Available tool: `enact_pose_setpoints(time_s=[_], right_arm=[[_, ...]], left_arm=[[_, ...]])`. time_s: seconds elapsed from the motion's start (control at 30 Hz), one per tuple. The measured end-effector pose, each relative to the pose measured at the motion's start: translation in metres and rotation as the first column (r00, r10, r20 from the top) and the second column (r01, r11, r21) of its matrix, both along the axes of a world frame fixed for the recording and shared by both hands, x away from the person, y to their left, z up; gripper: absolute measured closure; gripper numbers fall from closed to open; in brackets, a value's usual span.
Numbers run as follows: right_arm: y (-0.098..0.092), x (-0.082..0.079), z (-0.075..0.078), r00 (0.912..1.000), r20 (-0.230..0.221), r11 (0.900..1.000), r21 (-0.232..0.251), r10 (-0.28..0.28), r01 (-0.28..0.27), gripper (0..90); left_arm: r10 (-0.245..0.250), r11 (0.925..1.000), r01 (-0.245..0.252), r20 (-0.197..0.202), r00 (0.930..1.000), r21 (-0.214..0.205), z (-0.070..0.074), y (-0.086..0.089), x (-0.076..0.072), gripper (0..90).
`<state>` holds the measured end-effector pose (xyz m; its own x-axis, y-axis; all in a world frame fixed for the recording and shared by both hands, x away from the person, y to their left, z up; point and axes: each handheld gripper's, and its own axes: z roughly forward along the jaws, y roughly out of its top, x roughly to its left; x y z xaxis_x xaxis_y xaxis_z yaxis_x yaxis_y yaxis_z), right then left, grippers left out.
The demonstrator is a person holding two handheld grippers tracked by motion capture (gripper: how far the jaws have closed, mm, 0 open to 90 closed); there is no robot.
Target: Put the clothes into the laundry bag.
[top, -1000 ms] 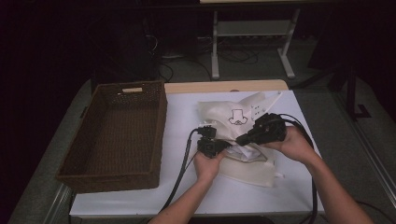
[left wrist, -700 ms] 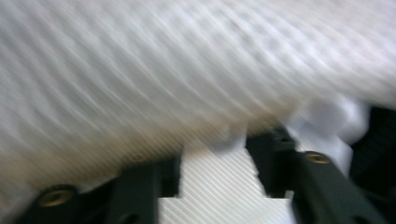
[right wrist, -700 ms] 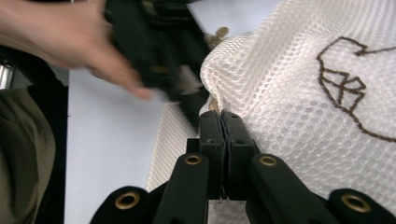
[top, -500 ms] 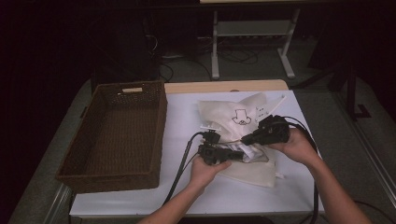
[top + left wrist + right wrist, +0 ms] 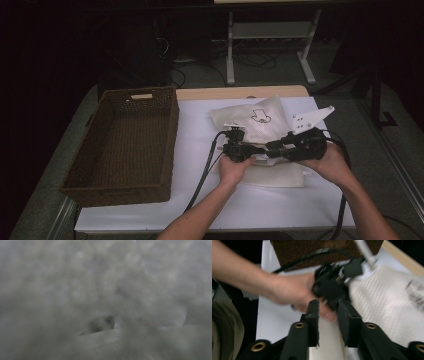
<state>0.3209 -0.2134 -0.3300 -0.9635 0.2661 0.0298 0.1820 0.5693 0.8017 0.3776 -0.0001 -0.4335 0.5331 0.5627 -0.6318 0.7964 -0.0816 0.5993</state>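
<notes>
A white cloth (image 5: 250, 120) with a black print lies crumpled on the white table (image 5: 200, 125). My left gripper (image 5: 257, 151) points right into its folded lower part. In the left gripper view blurred white cloth (image 5: 100, 290) presses close and hides the jaws, which have just been closing on the cloth. My right gripper (image 5: 272, 146) points left toward it over the same fold. Its jaws have just been opening and stand apart (image 5: 328, 305) above the cloth (image 5: 382, 297) with nothing between the pads. Just beyond them are the left gripper (image 5: 332, 282) and the hand holding it.
A brown wicker basket (image 5: 170, 135) stands empty at the table's left and shows at the top of the right gripper view (image 5: 312, 247). A wooden strip (image 5: 240, 93) edges the table's far side. A metal stand (image 5: 270, 35) is on the floor behind.
The left gripper dipped toward the near edge, then came back up and to the right into the cloth. The right gripper slid slightly right and its jaws parted.
</notes>
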Motion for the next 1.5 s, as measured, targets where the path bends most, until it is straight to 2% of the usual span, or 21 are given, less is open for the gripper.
enact_pose_setpoints(time_s=[0.1, 0.2, 0.23, 0.27, 0.33, 0.5, 0.53, 0.57, 0.67, 0.7, 0.73, 0.77, 0.8, 0.83, 0.93, 1.0, 1.03, 1.13, 1.2, 1.33, 1.5], right_arm=[[0.002, -0.006, -0.014, 0.9998, -0.012, 0.9997, -0.019, 0.013, -0.013, 66.3], [0.020, -0.015, -0.051, 0.9985, -0.047, 0.9893, -0.141, 0.029, -0.036, 62.5], [0.020, -0.015, -0.051, 0.9985, -0.047, 0.9893, -0.141, 0.029, -0.036, 62.5], [0.030, -0.016, -0.066, 0.9976, -0.061, 0.9828, -0.180, 0.031, -0.041, 61.4], [0.040, -0.015, -0.077, 0.9966, -0.076, 0.9756, -0.215, 0.031, -0.047, 60.3], [0.054, -0.014, -0.090, 0.9968, -0.068, 0.9610, -0.270, 0.042, -0.059, 59.4], [0.060, -0.013, -0.097, 0.9978, -0.056, 0.9518, -0.303, 0.035, -0.050, 59.3], [0.060, -0.013, -0.097, 0.9978, -0.056, 0.9518, -0.303, 0.035, -0.050, 59.3], [0.066, -0.007, -0.109, 0.9988, -0.043, 0.9386, -0.343, 0.025, -0.038, 64.7], [0.066, -0.007, -0.109, 0.9988, -0.043, 0.9386, -0.343, 0.025, -0.038, 64.7], [0.066, -0.005, -0.112, 0.9991, -0.031, 0.9428, -0.331, 0.027, -0.036, 73.6], [0.066, -0.005, -0.112, 0.9991, -0.031, 0.9428, -0.331, 0.027, -0.036, 73.6], [0.067, -0.004, -0.112, 0.9995, -0.013, 0.9412, -0.336, 0.030, -0.032, 84.4], [0.067, -0.003, -0.112, 0.9996, -0.010, 0.9406, -0.338, 0.026, -0.028, 88.5], [0.067, -0.002, -0.111, 0.9989, -0.039, 0.9423, -0.333, 0.027, -0.038, 90.0], [0.066, -0.005, -0.111, 0.9932, -0.095, 0.9411, -0.325, 0.067, -0.095, 90.0], [0.066, -0.005, -0.111, 0.9932, -0.095, 0.9411, -0.325, 0.067, -0.095, 90.0], [0.063, -0.015, -0.110, 0.9808, -0.151, 0.9272, -0.335, 0.124, -0.168, 90.0], [0.062, -0.018, -0.110, 0.9787, -0.157, 0.9256, -0.334, 0.132, -0.179, 90.0], [0.055, -0.035, -0.110, 0.9654, -0.187, 0.9131, -0.332, 0.182, -0.236, 90.0], [0.049, -0.044, -0.110, 0.9572, -0.205, 0.9053, -0.332, 0.205, -0.265, 90.0]], left_arm=[[0.000, 1.0000, 0.000, 0.000, 1.0000, 0.005, 0.000, 0.000, 0.002, 82.5], [0.000, 0.9999, 0.000, 0.003, 1.0000, 0.015, -0.001, -0.001, 0.004, 82.5], [0.000, 0.9999, 0.000, 0.003, 1.0000, 0.015, -0.001, -0.001, 0.004, 82.5], [0.002, 0.9998, -0.002, 0.004, 1.0000, 0.018, 0.000, -0.001, 0.004, 82.5], [-0.002, 0.9996, 0.002, 0.005, 1.0000, 0.028, 0.000, 0.000, 0.005, 82.5], [-0.006, 0.9996, 0.006, 0.001, 1.0000, 0.029, 0.001, 0.000, 0.005, 82.5], [-0.007, 0.9995, 0.007, 0.000, 1.0000, 0.031, 0.001, 0.001, 0.005, 82.5], [-0.007, 0.9995, 0.007, 0.000, 1.0000, 0.031, 0.001, 0.001, 0.005, 82.5], [-0.009, 0.9991, 0.009, 0.001, 1.0000, 0.040, 0.002, 0.002, 0.005, 82.4], [-0.009, 0.9991, 0.009, 0.001, 1.0000, 0.040, 0.002, 0.002, 0.005, 82.4], [-0.008, 0.9988, 0.008, 0.002, 1.0000, 0.047, 0.003, 0.004, 0.005, 82.4], [-0.008, 0.9988, 0.008, 0.002, 1.0000, 0.047, 0.003, 0.004, 0.005, 82.4], [-0.010, 0.9985, 0.010, 0.002, 1.0000, 0.053, 0.003, 0.004, 0.005, 82.5], [-0.010, 0.9985, 0.010, 0.002, 1.0000, 0.053, 0.003, 0.004, 0.005, 82.5], [-0.006, 0.9981, 0.005, 0.011, 0.9999, 0.062, 0.004, 0.004, 0.001, 83.3], [0.010, 0.9977, -0.012, 0.027, 0.9996, 0.067, 0.004, 0.006, -0.003, 85.0], [0.010, 0.9977, -0.012, 0.027, 0.9996, 0.067, 0.004, 0.006, -0.003, 85.1], [0.034, 0.9972, -0.035, 0.025, 0.9991, 0.066, 0.003, 0.006, -0.005, 85.2], [0.044, 0.9968, -0.045, 0.021, 0.9988, 0.066, 0.003, 0.006, -0.005, 85.3], [0.116, 0.9917, -0.116, 0.002, 0.9933, 0.056, 0.002, 0.012, -0.007, 85.3], [0.133, 0.9892, -0.133, -0.005, 0.9911, 0.061, -0.002, 0.018, -0.006, 85.0]])
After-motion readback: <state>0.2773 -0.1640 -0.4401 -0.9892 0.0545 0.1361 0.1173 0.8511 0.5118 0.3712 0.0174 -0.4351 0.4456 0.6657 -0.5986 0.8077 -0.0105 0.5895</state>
